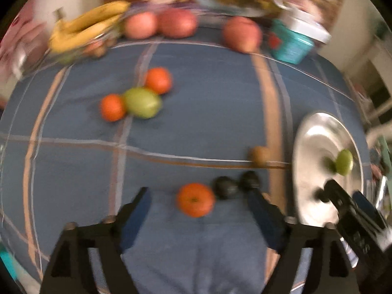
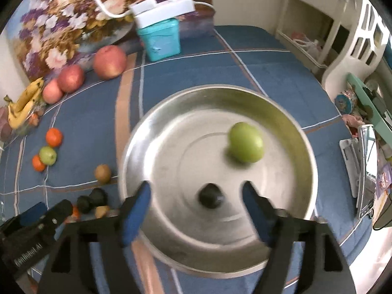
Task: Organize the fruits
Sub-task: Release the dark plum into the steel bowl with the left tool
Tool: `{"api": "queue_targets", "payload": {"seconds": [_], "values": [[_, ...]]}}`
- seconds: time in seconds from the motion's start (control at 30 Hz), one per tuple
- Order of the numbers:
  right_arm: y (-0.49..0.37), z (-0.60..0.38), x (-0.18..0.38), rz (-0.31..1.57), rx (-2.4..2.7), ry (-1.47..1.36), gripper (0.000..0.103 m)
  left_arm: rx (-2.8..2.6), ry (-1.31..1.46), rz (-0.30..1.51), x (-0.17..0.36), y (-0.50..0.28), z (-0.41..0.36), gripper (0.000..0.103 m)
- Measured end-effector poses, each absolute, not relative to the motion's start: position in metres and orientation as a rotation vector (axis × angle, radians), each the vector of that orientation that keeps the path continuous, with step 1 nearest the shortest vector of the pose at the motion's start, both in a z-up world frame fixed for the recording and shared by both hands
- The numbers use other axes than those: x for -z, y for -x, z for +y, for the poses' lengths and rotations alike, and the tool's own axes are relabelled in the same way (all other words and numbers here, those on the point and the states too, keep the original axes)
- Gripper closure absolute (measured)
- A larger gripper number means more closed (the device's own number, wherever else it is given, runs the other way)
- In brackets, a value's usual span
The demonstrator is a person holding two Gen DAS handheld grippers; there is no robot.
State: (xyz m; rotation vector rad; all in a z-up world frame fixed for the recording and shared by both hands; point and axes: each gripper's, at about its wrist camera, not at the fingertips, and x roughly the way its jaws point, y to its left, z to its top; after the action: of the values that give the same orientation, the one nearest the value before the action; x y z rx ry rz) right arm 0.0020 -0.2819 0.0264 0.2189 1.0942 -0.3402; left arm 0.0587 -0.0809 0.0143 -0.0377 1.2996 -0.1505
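My left gripper points down at the blue cloth, open, with an orange lying untouched between its fingertips. Two dark fruits sit just right of the orange, and a kiwi lies beyond them. My right gripper hangs open over the round metal dish. A dark fruit rests on the dish floor between its fingers, not gripped. A green fruit lies farther in. The right gripper also shows over the dish in the left wrist view.
Two oranges and a green fruit cluster mid-table. Three apples, bananas in a glass bowl and a teal box line the far edge. Shelving stands past the table's right edge.
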Motion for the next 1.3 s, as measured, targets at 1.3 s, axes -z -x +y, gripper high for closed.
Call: {"api": "queue_targets", "payload": {"seconds": [1.3], "values": [[-0.015,-0.218,-0.016,1.155,0.269,-0.156,0.009,0.074,0.143,1.245,0.003,-0.065,-0.021,0.000]]}}
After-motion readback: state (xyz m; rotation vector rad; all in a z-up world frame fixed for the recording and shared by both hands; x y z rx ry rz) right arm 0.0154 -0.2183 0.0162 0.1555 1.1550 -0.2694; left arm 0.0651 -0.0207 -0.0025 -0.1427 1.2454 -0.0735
